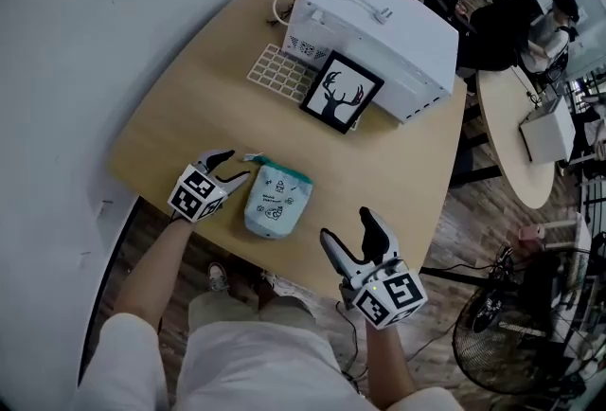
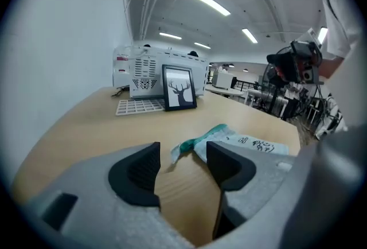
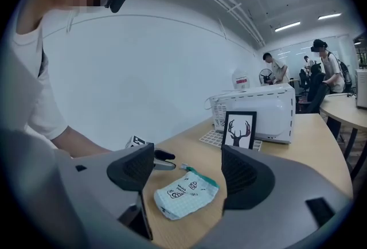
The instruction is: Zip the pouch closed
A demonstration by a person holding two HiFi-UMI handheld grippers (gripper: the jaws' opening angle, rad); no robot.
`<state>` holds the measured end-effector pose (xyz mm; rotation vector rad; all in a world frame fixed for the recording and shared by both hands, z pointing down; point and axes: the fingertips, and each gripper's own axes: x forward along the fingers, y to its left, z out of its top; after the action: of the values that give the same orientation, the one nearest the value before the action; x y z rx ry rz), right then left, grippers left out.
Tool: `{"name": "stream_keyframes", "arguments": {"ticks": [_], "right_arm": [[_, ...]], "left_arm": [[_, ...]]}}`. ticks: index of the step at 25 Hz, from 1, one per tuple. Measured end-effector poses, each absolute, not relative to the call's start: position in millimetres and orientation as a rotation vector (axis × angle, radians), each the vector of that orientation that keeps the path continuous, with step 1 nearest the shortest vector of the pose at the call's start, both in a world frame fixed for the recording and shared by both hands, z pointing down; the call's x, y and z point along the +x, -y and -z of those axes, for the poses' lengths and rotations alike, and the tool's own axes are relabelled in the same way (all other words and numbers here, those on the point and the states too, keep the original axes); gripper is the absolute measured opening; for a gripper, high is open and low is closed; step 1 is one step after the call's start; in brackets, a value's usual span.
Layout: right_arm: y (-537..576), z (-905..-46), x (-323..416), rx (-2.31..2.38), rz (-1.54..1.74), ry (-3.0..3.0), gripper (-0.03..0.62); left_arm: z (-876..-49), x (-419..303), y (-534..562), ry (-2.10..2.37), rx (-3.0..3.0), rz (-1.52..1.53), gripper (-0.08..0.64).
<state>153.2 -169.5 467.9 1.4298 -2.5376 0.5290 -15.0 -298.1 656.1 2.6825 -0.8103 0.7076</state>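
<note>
A pale blue checked pouch (image 1: 275, 201) with a green zip edge (image 1: 284, 170) lies flat on the wooden table (image 1: 189, 106) near its front edge. My left gripper (image 1: 237, 165) is low at the pouch's upper left corner. Its jaws are partly apart, and the green zip tab (image 2: 178, 152) lies just beyond them with no pad pressing on it. My right gripper (image 1: 347, 227) hovers to the right of the pouch, over the table's front edge. It is wide open and holds nothing. It looks toward the pouch (image 3: 186, 193) and the left gripper's fingers (image 3: 160, 156).
Behind the pouch stand a white box-shaped appliance (image 1: 379, 30), a framed deer picture (image 1: 341, 92) leaning against it, and a white grid mat (image 1: 279, 73). A round table (image 1: 516, 134), a floor fan (image 1: 502, 324) and people are further right.
</note>
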Motion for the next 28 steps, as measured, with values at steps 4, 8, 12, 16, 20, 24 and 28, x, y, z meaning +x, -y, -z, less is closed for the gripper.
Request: {"name": "stream_keyframes", "arguments": {"ticks": [4, 8, 12, 16, 20, 24, 28], "right_arm": [[171, -471, 149, 1.397, -0.522, 2.525, 0.35], [172, -473, 150, 1.385, -0.514, 2.512, 0.35], [173, -480, 149, 1.368, -0.534, 2.506, 0.35], [180, -482, 147, 1.365, -0.557, 2.522, 0.35], [188, -478, 145, 1.361, -0.594, 2.556, 0.348], [194, -470, 139, 1.341, -0.715, 2.622, 0.341], [195, -465, 120, 1.276, -0.958, 2.715, 0.333]], "left_arm": [[-682, -4, 314, 0.726, 2.658, -0.833, 0.259], [-698, 7, 318, 0.647, 2.675, -0.933, 0.172], [-702, 9, 318, 0.631, 2.706, -0.979, 0.043], [-691, 10, 314, 0.612, 2.78, -0.972, 0.026], [-643, 10, 304, 0.566, 3.009, -0.962, 0.023], [-587, 14, 278, 0.444, 3.296, -1.048, 0.021], [-541, 17, 249, 0.364, 3.523, -1.181, 0.02]]}}
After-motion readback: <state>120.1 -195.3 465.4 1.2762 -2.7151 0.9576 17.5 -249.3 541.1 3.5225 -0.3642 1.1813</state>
